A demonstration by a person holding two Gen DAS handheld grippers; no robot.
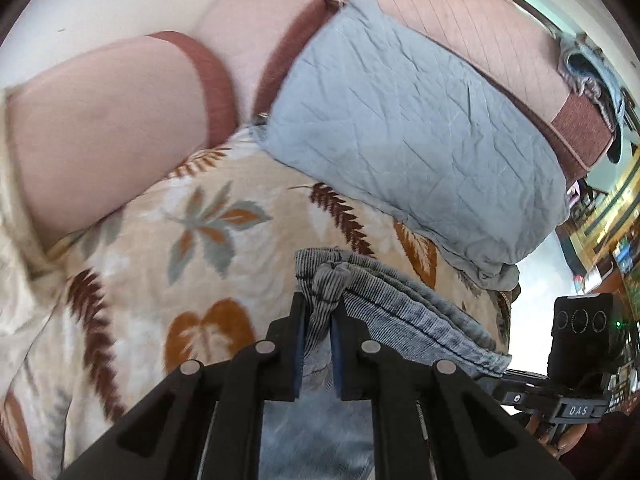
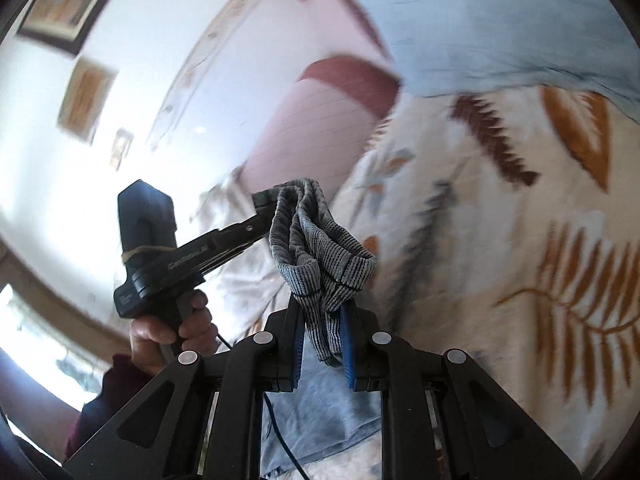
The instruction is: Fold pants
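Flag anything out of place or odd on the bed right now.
Denim shorts lie crumpled on the headboard's far end, a stray place for clothes. Otherwise normal: left gripper and right gripper each pinch the pants' ribbed waistband above the leaf-print blanket.

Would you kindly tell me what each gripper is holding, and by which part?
Both grip the blue-grey denim pants by their ribbed striped waistband: the left gripper and the right gripper each pinch a bunched fold of it.
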